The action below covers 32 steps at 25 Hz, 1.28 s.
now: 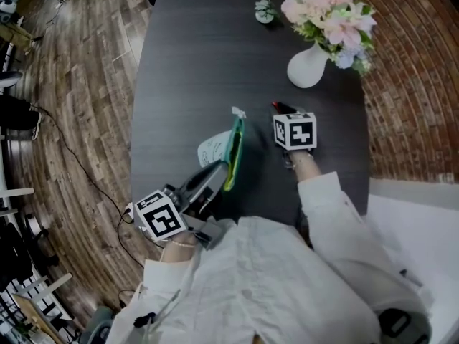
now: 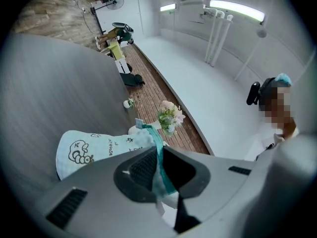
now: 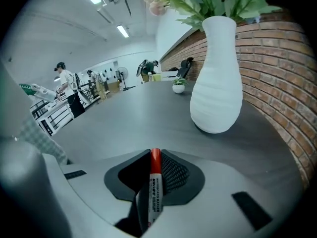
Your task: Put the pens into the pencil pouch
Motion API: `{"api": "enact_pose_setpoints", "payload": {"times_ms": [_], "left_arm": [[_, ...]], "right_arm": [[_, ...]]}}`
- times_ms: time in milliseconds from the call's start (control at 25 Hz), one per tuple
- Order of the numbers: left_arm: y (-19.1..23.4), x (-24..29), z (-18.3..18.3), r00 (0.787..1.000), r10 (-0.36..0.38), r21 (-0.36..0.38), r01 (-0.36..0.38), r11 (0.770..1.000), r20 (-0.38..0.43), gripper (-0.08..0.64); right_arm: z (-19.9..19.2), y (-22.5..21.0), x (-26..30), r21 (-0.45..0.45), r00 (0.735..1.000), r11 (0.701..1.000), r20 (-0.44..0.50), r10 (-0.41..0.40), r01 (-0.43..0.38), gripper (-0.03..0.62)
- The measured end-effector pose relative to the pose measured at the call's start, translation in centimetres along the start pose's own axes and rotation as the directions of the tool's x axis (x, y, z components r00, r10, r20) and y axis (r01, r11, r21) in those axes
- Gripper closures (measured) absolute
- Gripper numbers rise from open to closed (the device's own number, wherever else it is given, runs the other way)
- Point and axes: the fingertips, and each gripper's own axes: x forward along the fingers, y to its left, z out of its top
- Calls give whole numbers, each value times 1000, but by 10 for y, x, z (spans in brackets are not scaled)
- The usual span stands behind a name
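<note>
- The left gripper (image 2: pixel 158 171) is pinching the teal zipper edge of the pencil pouch (image 2: pixel 96 145), its jaws nearly together, at the centre of the head view.
- The right gripper (image 3: pixel 153 175) is clamping 1 red marker (image 3: pixel 155 170) between its 2 jaws, just right of the pouch and below the white vase (image 1: pixel 307 67) on the dark table (image 1: pixel 201 49).

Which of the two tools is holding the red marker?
The right tool: the red marker stands between its jaws. The left tool grips the pale pouch by its green edge instead.

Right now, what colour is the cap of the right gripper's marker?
Red cap; the marker shows best in the right gripper view.
</note>
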Motion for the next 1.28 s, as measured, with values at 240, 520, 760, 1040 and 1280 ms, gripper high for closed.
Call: {"api": "enact_pose_setpoints", "payload": {"times_ms": [240, 520, 760, 1040, 1280], "left_arm": [[-1, -1, -1, 1000, 2, 8, -2, 1000, -1, 520], [-1, -2, -4, 1000, 16, 19, -16, 1000, -10, 520], [-2, -3, -7, 1000, 22, 26, -21, 999, -21, 520], [-2, -1, -10, 999, 24, 21, -24, 999, -23, 520], [0, -2, -12, 998, 53, 43, -51, 998, -42, 520]], "right_arm": [[2, 16, -24, 34, 991, 993, 75, 109, -111, 531], [20, 39, -59, 24, 956, 976, 212, 205, -215, 532], [38, 52, -87, 69, 912, 953, 318, 259, -295, 532], [70, 75, -132, 0, 840, 932, 433, 328, -364, 532], [106, 94, -178, -54, 757, 908, 533, 378, -415, 532]]}}
